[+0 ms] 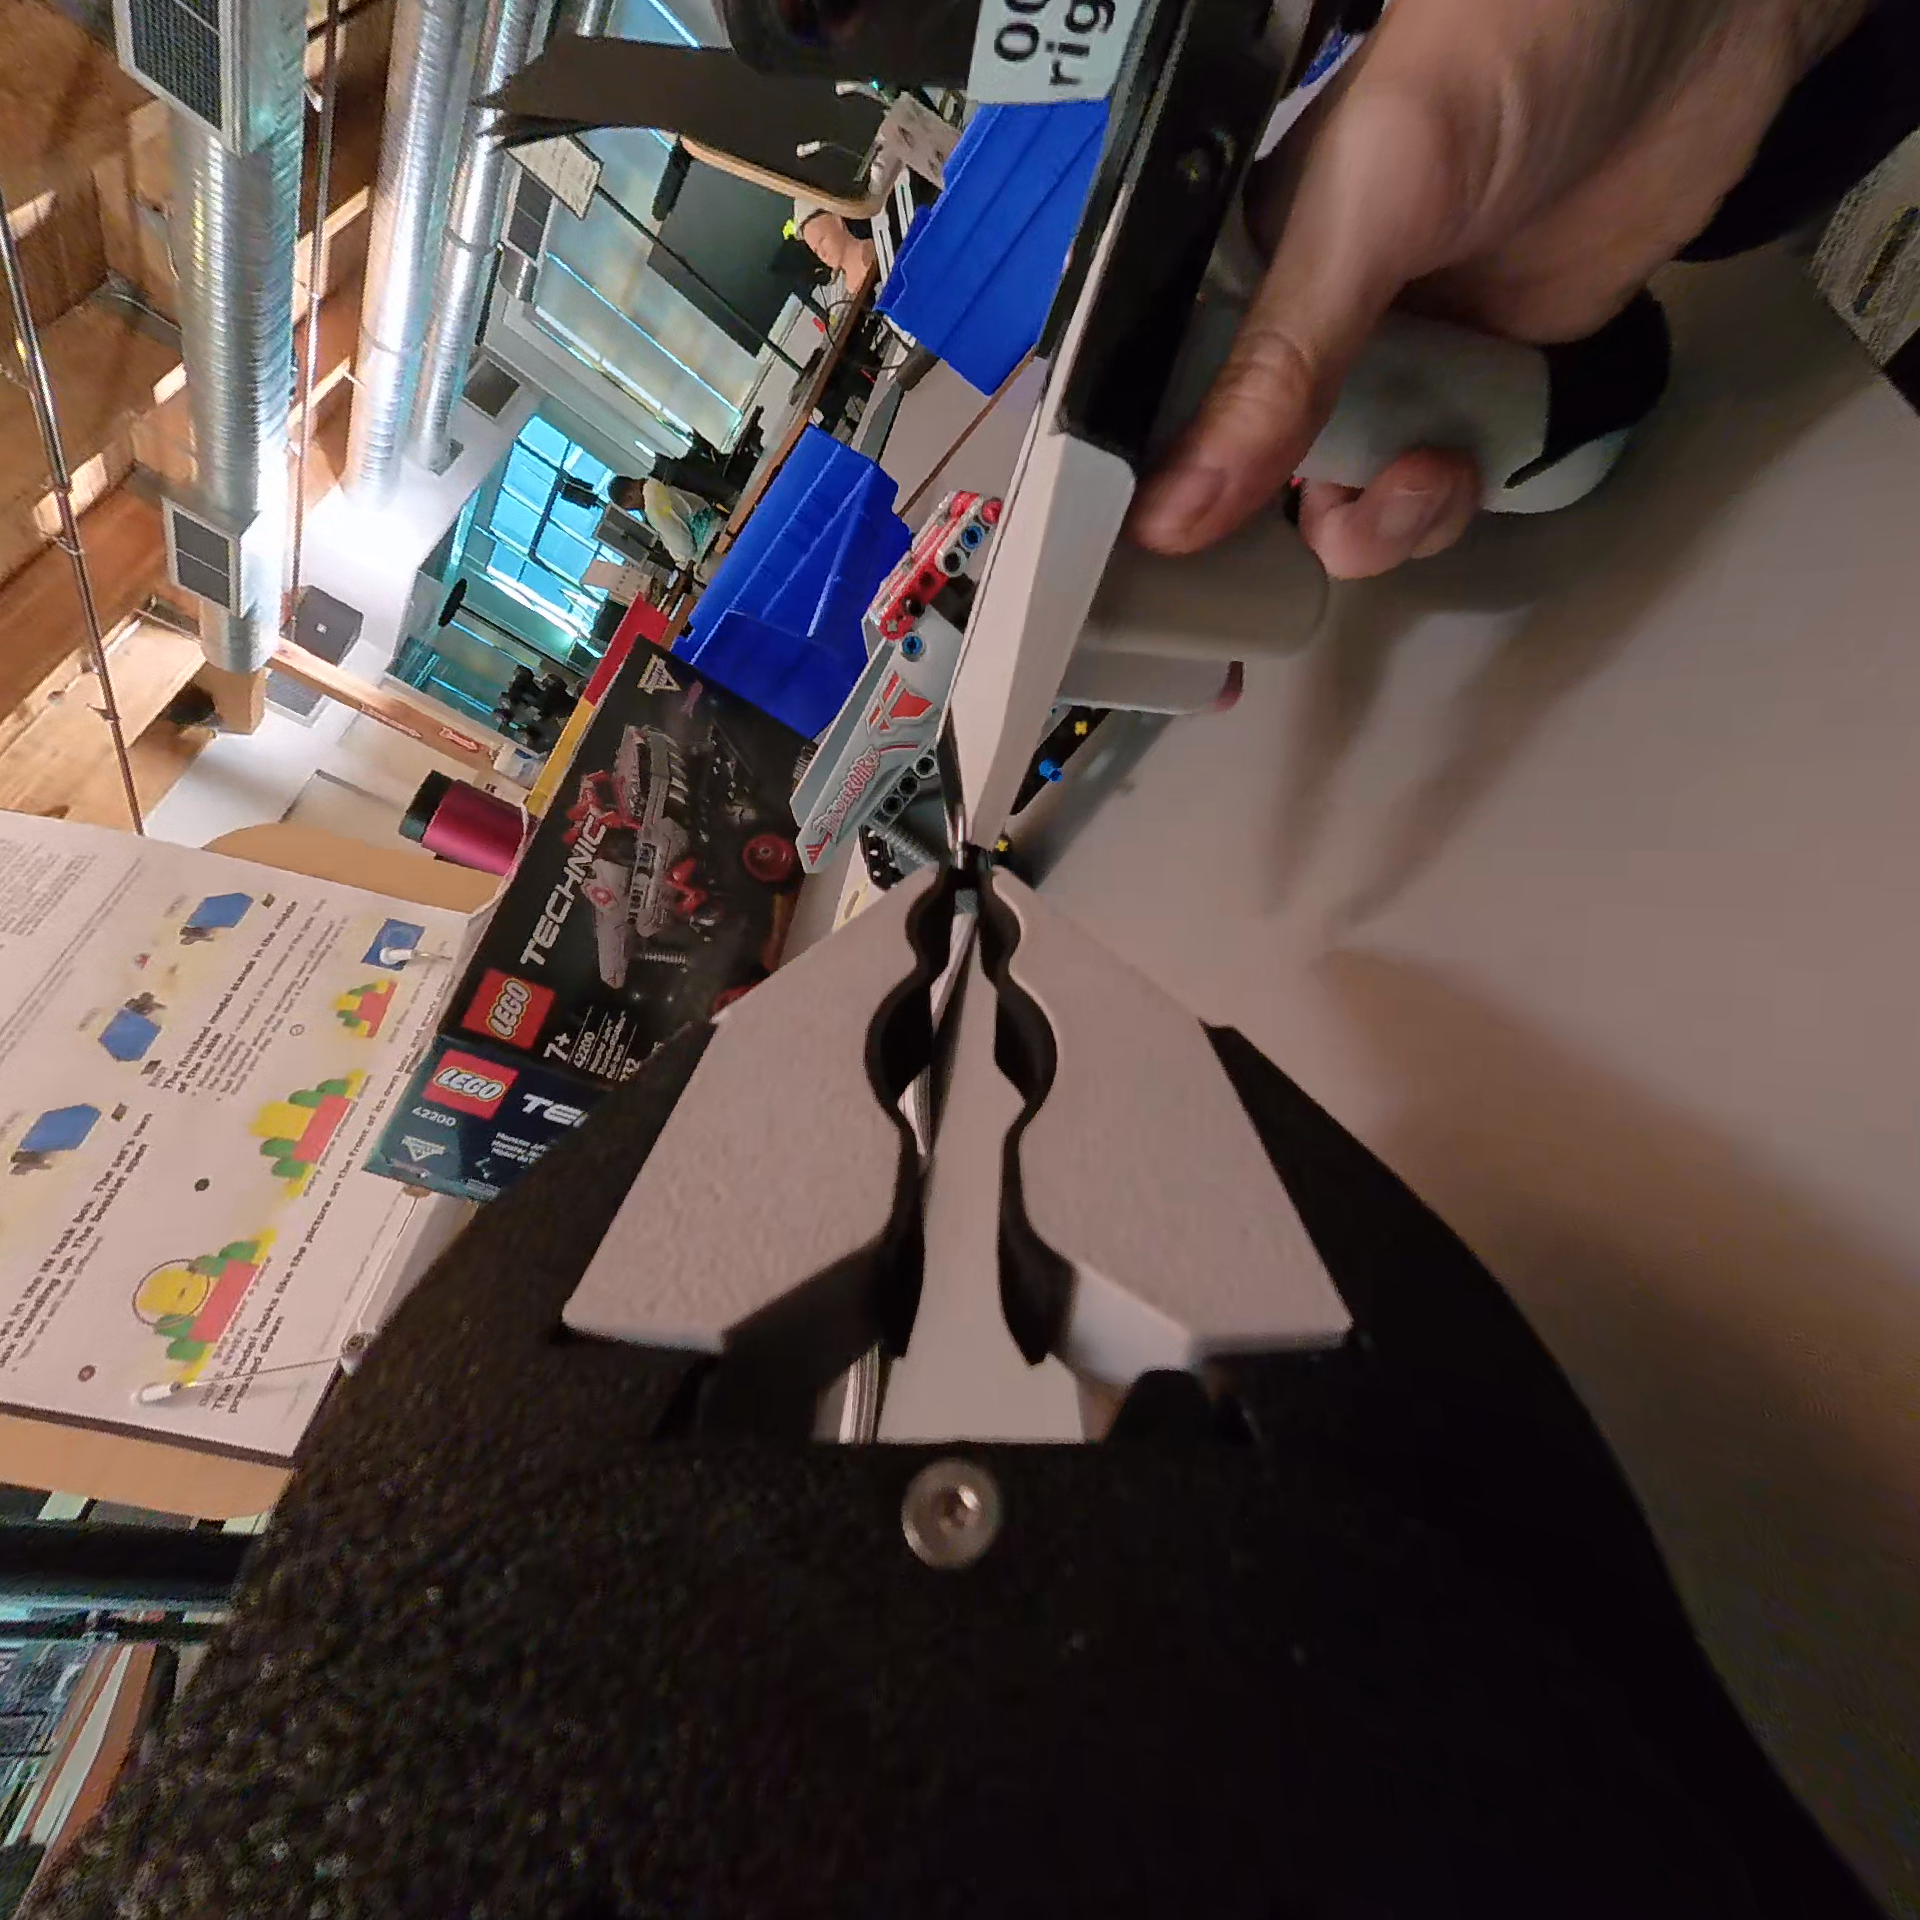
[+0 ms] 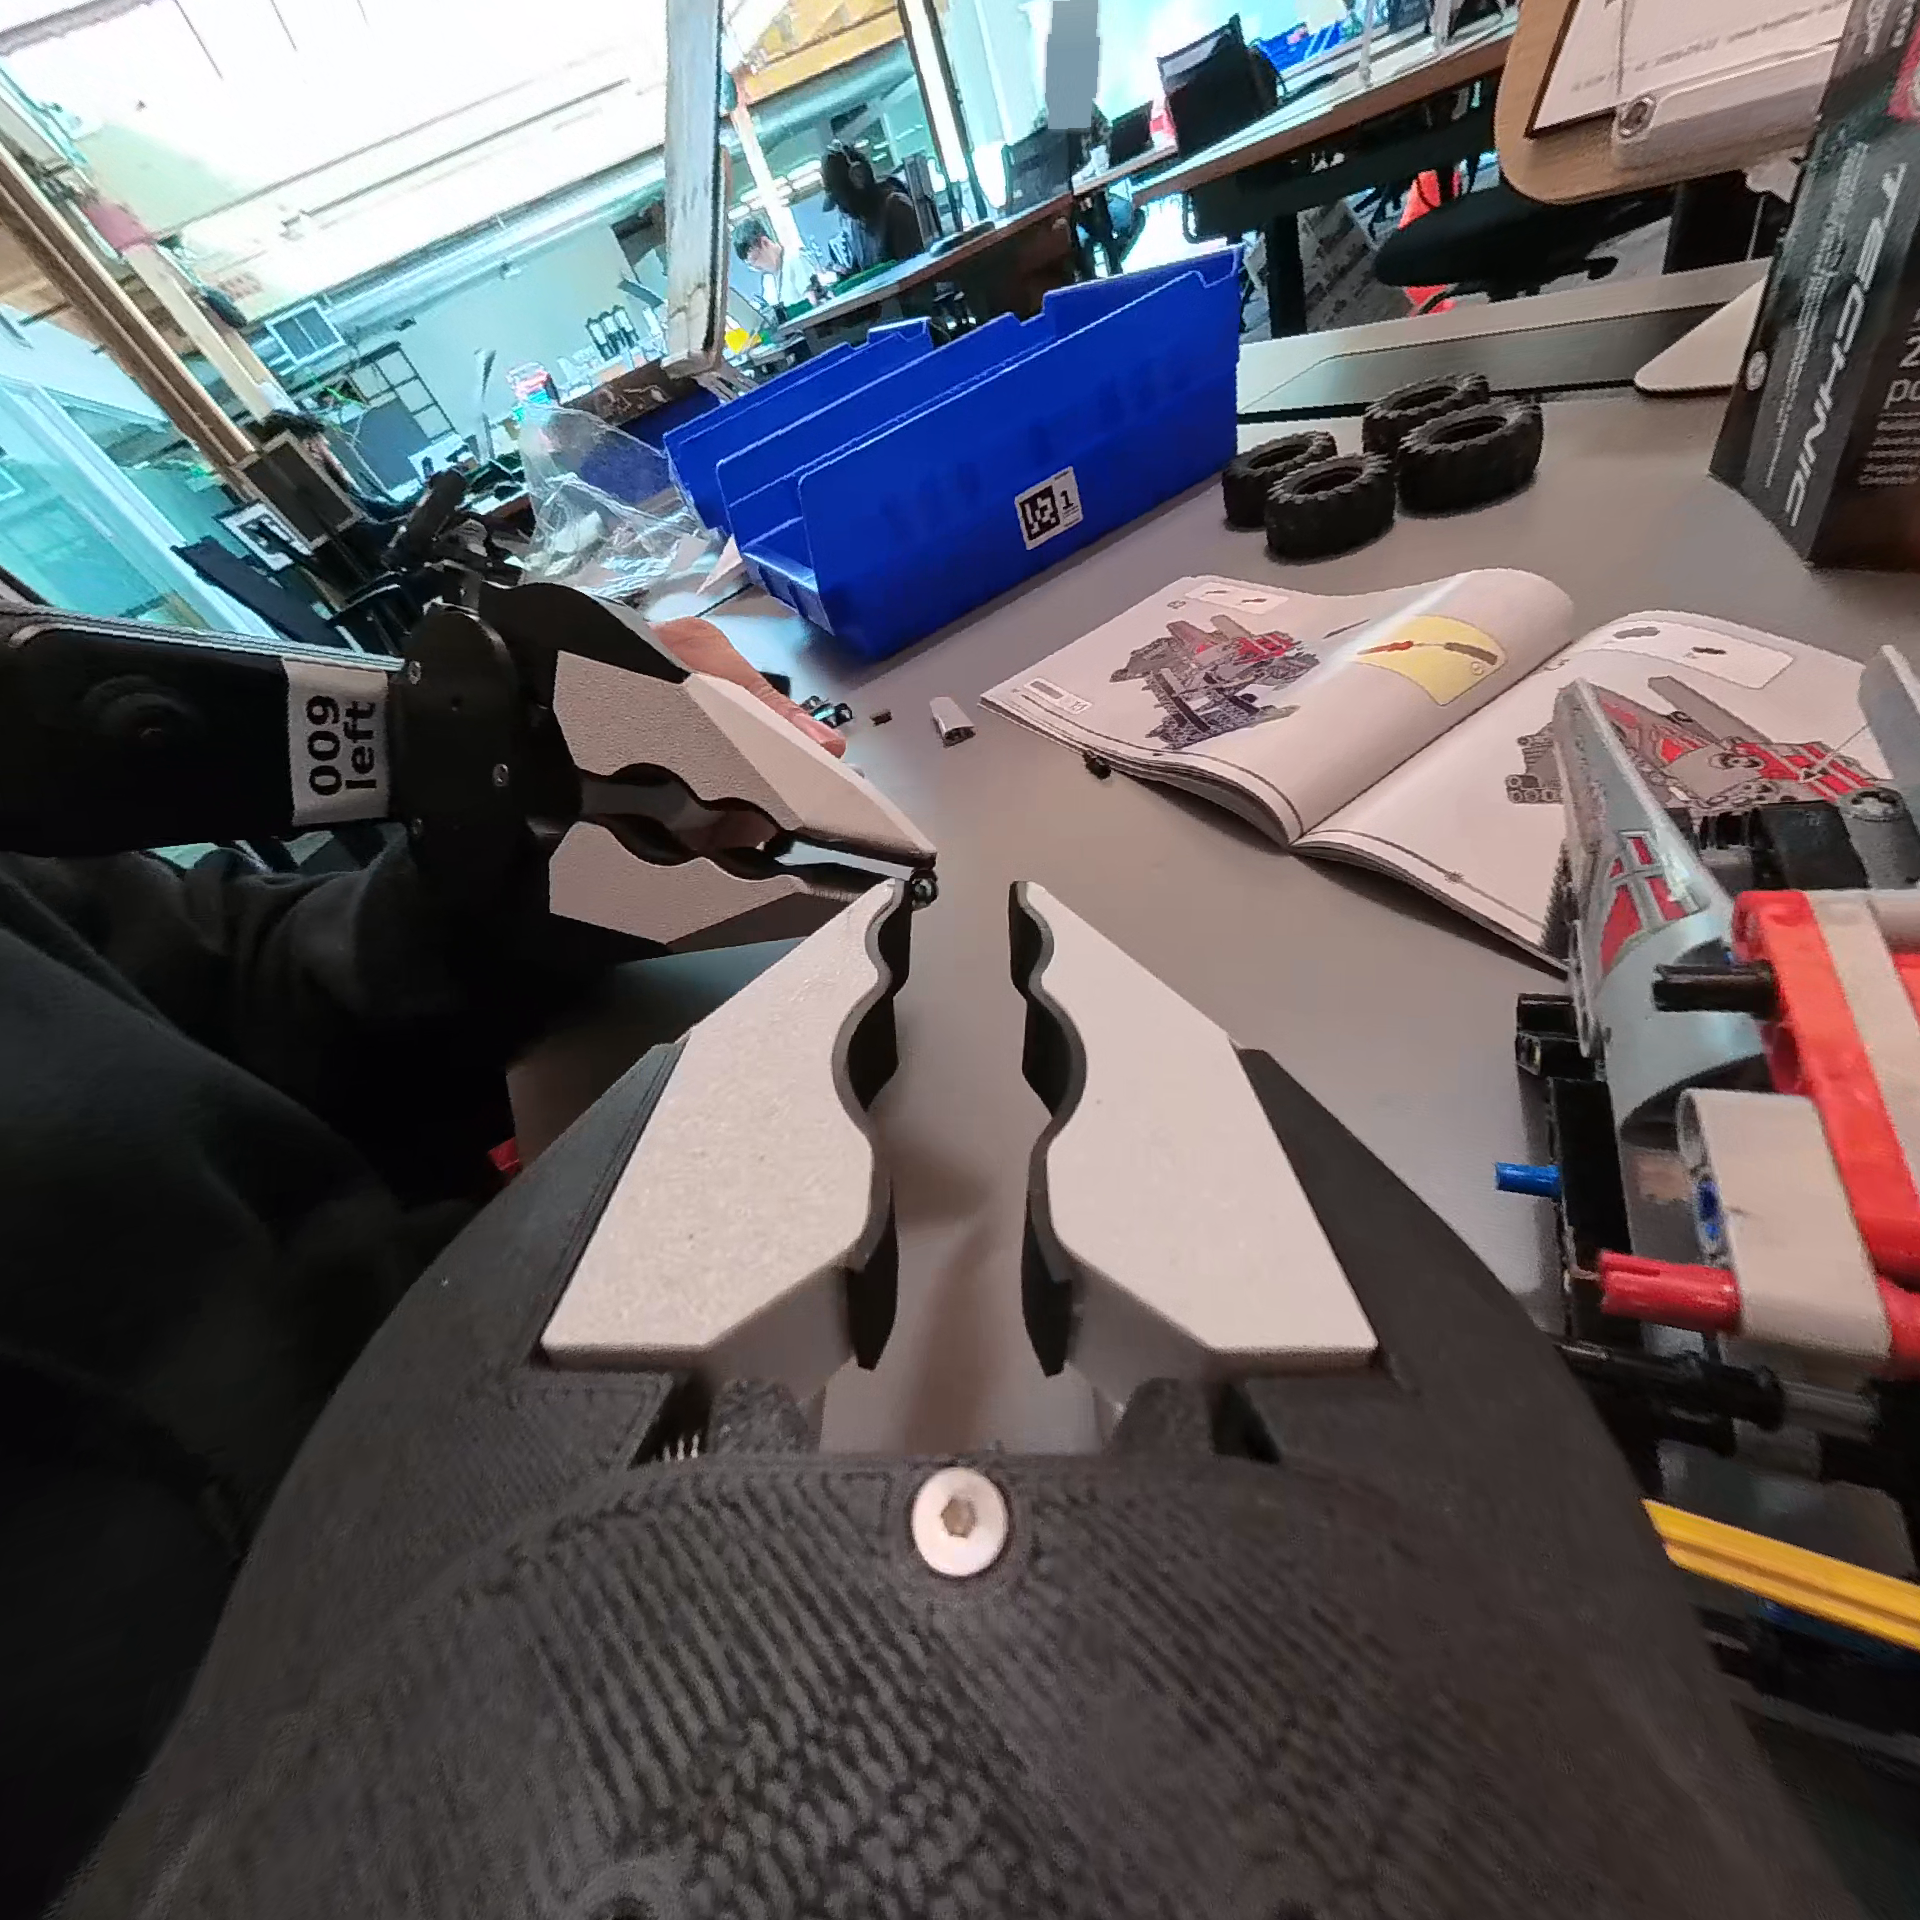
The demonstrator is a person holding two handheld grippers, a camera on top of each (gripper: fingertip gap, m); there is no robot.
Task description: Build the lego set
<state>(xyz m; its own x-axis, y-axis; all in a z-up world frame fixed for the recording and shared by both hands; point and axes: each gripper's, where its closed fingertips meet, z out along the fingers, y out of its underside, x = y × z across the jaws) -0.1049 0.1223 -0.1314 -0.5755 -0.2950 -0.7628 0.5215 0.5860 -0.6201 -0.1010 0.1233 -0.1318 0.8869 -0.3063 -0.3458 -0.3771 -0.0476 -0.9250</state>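
My left gripper is shut on a small black pin held at its very tips; it also shows in the right wrist view, coming in from the left. My right gripper is open and empty, and its left fingertip almost touches the pin. One of its fingers shows in the left wrist view, with a hand on the handle. The half-built grey, red and black lego model stands on the grey table just right of my right gripper; it also shows in the left wrist view.
An open instruction booklet lies ahead, with several black tyres and blue bins behind it. The black set box stands at the far right. Small loose parts lie near the booklet. A printed sheet leans beside the box. My left and right fingertips are right by each other.
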